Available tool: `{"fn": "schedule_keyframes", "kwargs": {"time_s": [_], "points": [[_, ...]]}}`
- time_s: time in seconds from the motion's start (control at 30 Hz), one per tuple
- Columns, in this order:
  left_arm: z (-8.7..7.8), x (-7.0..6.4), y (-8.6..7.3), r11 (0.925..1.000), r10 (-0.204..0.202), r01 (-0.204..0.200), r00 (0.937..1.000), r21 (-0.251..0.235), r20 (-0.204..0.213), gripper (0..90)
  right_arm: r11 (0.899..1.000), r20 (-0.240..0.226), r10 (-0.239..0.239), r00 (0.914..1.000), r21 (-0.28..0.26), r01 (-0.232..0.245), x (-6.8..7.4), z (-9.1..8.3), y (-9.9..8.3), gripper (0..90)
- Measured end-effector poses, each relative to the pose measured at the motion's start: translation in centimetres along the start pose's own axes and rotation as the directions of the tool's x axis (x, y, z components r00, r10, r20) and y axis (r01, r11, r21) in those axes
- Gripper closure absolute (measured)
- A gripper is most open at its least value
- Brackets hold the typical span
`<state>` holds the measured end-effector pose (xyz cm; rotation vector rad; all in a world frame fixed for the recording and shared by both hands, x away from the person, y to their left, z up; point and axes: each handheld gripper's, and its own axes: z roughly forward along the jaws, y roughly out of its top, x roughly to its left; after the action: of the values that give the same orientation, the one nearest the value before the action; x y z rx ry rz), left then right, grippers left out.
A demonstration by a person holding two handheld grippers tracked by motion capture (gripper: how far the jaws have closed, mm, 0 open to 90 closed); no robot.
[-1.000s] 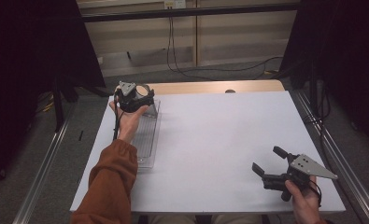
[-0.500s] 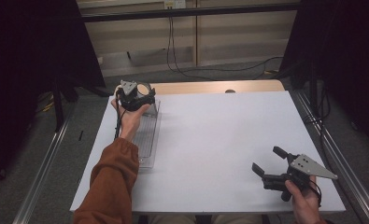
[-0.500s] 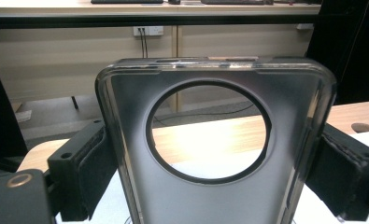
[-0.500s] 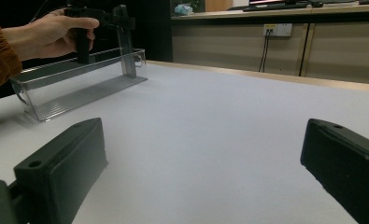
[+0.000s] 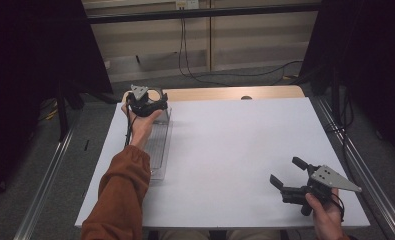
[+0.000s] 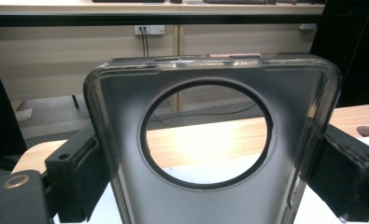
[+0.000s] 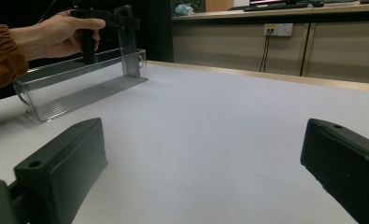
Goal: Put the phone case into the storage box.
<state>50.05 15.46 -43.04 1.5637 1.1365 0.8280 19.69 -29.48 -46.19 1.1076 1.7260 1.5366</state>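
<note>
Figure: the bench [image 5: 235, 150] seen from above, with one close view along each tool. Your left gripper [image 5: 146, 101] is at the far left corner of the white surface, above the far end of a clear plastic tray [image 5: 157, 150]. Its fingers [image 6: 77, 175] are closed on the two side edges of a translucent phone case [image 6: 210, 140], which stands upright between them with its large round camera opening facing the lens. In the right gripper view the case [image 7: 128, 46] hangs at the far end of the tray [image 7: 79, 88], its lower edge at or just inside the end wall; whether it touches the floor of the tray cannot be told. Your right gripper [image 5: 289, 176] is well apart, low over the near right corner of the bench, with its fingers [image 7: 65, 163] spread wide and nothing between them.

Progress, as a judgement: the case is gripped and held at the tray, so the pick appears done. What remains depends on direction, either setting the case down and releasing it, or carrying it clear; the pictures do not settle which.

Count: one phone case, one tray, two grippers, one bench. No other loose item lies on the white surface.
</note>
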Motion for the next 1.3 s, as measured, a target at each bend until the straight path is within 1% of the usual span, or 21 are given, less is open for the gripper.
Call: {"fn": "schedule_keyframes", "kwargs": {"time_s": [0.13,0.2,0.23,0.27,0.33,0.37,0.4,0.47,0.57,0.6,0.67,0.7,0.83,0.9,0.97,1.0,1.07,1.13,1.17,1.23,1.3], "points": [[0.2,-0.1,0.1,1.0,0.005,-0.005,1.0,0.005,-0.004,10.4,1.0,0.001,0.004,1.0,0.003,-0.004,0.1,0.0,0.0,0.0],[0.3,-0.1,0.1,1.0,0.004,-0.004,1.0,0.002,0.006,10.5,1.0,-0.001,0.01,0.9999,0.002,-0.01,0.1,0.0,0.0,0.0],[0.3,-0.1,0.1,0.9999,0.011,-0.011,0.9999,0.005,-0.003,10.5,1.0,-0.002,0.009,1.0,0.002,-0.009,0.1,0.0,0.0,0.0],[0.4,-0.2,0.1,1.0,0.006,-0.006,0.9999,0.006,-0.011,10.5,1.0,-0.001,0.01,0.9999,0.002,-0.01,0.1,0.0,0.0,0.0],[0.5,-0.2,0.1,1.0,0.004,-0.004,1.0,0.002,-0.005,10.5,1.0,-0.002,0.002,1.0,0.0,-0.002,0.0,0.0,0.0,0.0],[0.6,-0.1,0.1,0.9999,0.015,-0.015,0.9999,0.007,-0.003,10.5,1.0,-0.002,0.003,1.0,0.001,-0.003,0.0,0.0,0.0,0.0],[0.6,-0.2,0.1,0.9999,0.009,-0.009,0.9999,0.006,-0.011,10.5,1.0,-0.003,0.006,1.0,0.003,-0.006,0.1,0.0,0.0,0.0],[0.7,-0.3,0.2,0.9998,0.015,-0.015,0.9998,0.011,-0.016,10.5,1.0,-0.002,0.011,0.9999,0.002,-0.011,0.1,0.0,0.0,0.0],[0.9,-0.5,0.1,0.9998,0.019,-0.019,0.9998,0.004,-0.001,10.8,1.0,-0.005,0.001,1.0,0.0,-0.001,0.0,0.0,0.0,0.0],[0.9,-0.5,0.1,0.9995,0.031,-0.031,0.9995,0.011,-0.005,10.8,1.0,-0.005,0.001,1.0,0.0,-0.001,0.0,0.0,0.0,0.0],[1.1,-0.6,0.1,0.9995,0.03,-0.03,0.9996,0.013,0.0,10.9,1.0,-0.005,0.0,1.0,0.002,0.0,0.0,0.0,0.0,0.0],[1.1,-0.7,0.1,0.9996,0.023,-0.023,0.9997,0.015,-0.007,10.9,1.0,-0.005,0.0,1.0,0.001,0.0,0.0,-0.1,0.0,0.0],[1.2,-0.7,0.2,0.999,0.036,-0.036,0.9993,0.025,-0.004,11.0,1.0,-0.01,0.001,1.0,-0.002,-0.001,0.0,0.0,0.0,0.0],[1.3,-0.6,0.1,0.9994,0.028,-0.028,0.9996,0.02,0.0,11.0,1.0,-0.011,0.002,0.9999,-0.002,-0.002,0.0,-0.1,0.0,0.0],[1.3,-0.6,0.1,0.9992,0.034,-0.034,0.9994,0.022,0.006,11.0,1.0,-0.013,-0.002,0.9999,0.001,0.002,0.0,-0.1,0.0,0.0],[1.3,-0.6,0.1,0.9992,0.033,-0.033,0.9995,0.022,0.002,11.0,1.0,-0.013,0.002,0.9999,0.002,-0.002,0.0,-0.1,0.0,0.0],[1.3,-0.6,0.1,0.9994,0.028,-0.028,0.9995,0.018,0.013,10.3,1.0,-0.013,0.0,0.9999,-0.001,0.0,0.0,-0.1,0.0,0.0],[1.4,-0.5,0.0,0.9998,0.017,-0.017,0.9998,0.008,0.01,9.5,1.0,-0.013,0.002,0.9999,0.002,-0.002,0.0,-0.1,0.0,0.0],[1.3,-0.5,0.1,0.9997,0.021,-0.021,0.9998,0.014,-0.001,8.7,1.0,-0.013,0.003,0.9999,-0.001,-0.003,0.0,-0.1,0.0,0.0],[1.3,-0.5,0.1,0.9999,0.007,-0.008,0.9997,0.009,0.021,7.6,1.0,-0.013,0.004,0.9999,-0.005,-0.004,0.0,-0.1,0.0,0.0],[1.3,-0.5,0.1,0.9999,0.01,-0.01,0.9997,0.008,0.022,5.0,1.0,-0.013,0.003,0.9999,-0.005,-0.003,-0.1,-0.1,0.0,0.0]]}}
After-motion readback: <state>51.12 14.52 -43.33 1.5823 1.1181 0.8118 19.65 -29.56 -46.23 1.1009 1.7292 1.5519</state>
